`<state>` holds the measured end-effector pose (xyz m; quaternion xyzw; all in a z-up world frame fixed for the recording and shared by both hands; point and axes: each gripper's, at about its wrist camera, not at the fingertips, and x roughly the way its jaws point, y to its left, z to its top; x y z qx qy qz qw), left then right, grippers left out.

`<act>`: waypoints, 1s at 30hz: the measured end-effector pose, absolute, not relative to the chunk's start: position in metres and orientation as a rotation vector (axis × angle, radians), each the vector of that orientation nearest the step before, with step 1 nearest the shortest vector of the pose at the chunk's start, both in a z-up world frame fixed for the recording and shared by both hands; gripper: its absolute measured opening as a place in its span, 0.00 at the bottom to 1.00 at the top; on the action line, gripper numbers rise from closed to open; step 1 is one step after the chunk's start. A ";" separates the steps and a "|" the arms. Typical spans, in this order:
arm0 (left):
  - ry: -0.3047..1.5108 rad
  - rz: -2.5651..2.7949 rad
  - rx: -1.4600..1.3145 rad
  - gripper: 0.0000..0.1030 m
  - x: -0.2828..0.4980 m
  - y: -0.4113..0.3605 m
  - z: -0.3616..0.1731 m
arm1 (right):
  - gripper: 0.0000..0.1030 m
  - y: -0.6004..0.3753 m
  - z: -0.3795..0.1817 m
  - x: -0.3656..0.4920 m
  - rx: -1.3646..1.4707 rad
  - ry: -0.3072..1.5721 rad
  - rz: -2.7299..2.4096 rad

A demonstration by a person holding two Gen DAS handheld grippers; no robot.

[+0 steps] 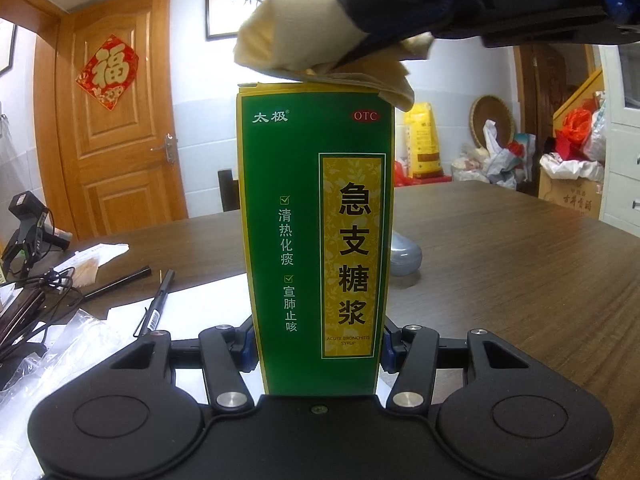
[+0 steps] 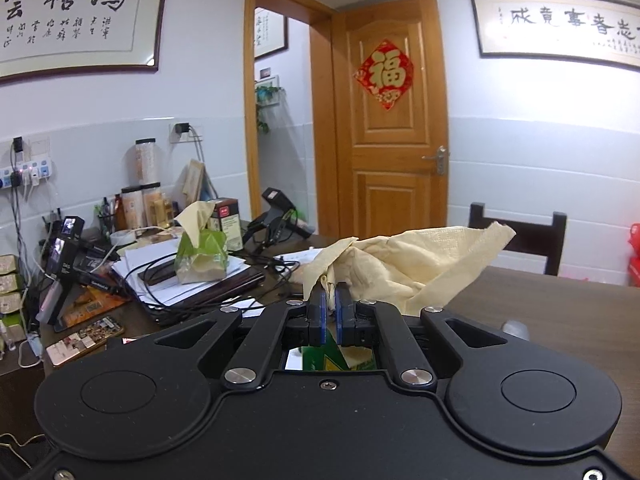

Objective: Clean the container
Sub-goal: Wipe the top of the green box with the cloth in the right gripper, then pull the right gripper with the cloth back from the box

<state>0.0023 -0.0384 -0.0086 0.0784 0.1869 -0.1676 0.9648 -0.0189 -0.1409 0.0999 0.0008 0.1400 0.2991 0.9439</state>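
A tall green and yellow medicine box (image 1: 316, 232) stands upright between the fingers of my left gripper (image 1: 316, 350), which is shut on its lower part. My right gripper (image 2: 329, 304) is shut on a crumpled pale yellow tissue (image 2: 404, 264). In the left wrist view the right gripper (image 1: 360, 64) comes in from the upper right, and its tissue (image 1: 304, 52) rests on the box's top edge, draping over the right corner. Below the right gripper's fingers a bit of the green box (image 2: 320, 360) shows through the gap in its frame.
The brown wooden table (image 1: 500, 264) holds pens (image 1: 158, 304), papers, cables and plastic bags at the left, and a grey object (image 1: 406, 256) behind the box. A tissue pack (image 2: 202, 256), phones and jars clutter the desk side. A dark chair (image 2: 520, 240) stands behind the table.
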 end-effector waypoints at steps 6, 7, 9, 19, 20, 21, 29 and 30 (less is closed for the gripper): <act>0.374 -0.361 0.162 0.47 0.000 -0.039 -0.008 | 0.04 -0.144 0.104 -0.003 0.042 0.330 0.640; 0.372 -0.364 0.161 0.48 0.000 -0.038 -0.008 | 0.04 -0.146 0.104 0.001 0.047 0.334 0.635; 0.369 -0.370 0.160 0.48 0.000 -0.038 -0.007 | 0.04 -0.153 0.105 0.007 0.070 0.342 0.621; 0.375 -0.425 0.135 0.47 -0.002 -0.034 -0.005 | 0.04 -0.197 0.092 0.037 0.280 0.404 0.653; 0.377 -0.436 0.129 0.47 -0.003 -0.033 -0.005 | 0.04 -0.203 0.089 0.041 0.317 0.415 0.675; 0.378 -0.449 0.123 0.48 -0.003 -0.032 -0.004 | 0.04 -0.210 0.086 0.045 0.361 0.421 0.703; 0.361 -0.577 0.083 0.48 -0.008 -0.027 -0.001 | 0.04 -0.264 0.061 0.060 0.600 0.432 0.844; 0.361 -0.593 0.076 0.48 -0.008 -0.027 -0.001 | 0.04 -0.270 0.058 0.060 0.627 0.428 0.860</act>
